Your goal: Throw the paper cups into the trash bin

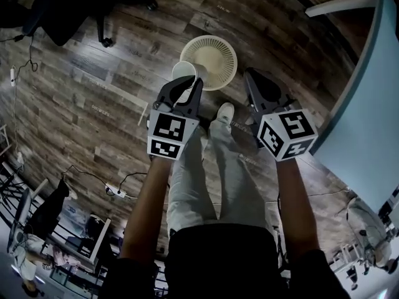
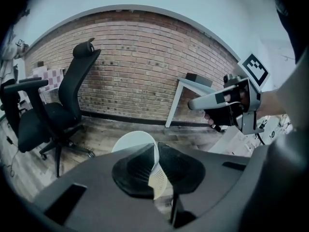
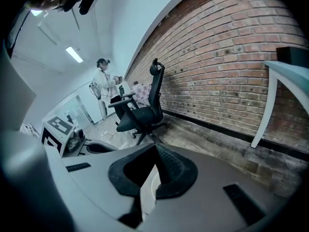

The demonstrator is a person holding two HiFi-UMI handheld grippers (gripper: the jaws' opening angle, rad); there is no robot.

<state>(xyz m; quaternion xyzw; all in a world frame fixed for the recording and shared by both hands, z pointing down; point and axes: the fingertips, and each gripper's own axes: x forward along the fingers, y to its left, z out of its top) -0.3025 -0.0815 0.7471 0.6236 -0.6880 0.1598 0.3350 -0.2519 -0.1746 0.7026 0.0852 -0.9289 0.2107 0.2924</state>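
Within left tool, white paper cup

Head view looks steeply down at the floor; both gripper views face the same brick wall.

Far side: red-brown brick wall, black baseboard below. Dark wood-plank floor throughout. Black high-backed office chair far left. Pale white-legged table far right. Ceiling strip light lit.

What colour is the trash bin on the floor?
The trash bin is cream, with a mesh-patterned wall. It shows best in the head view.
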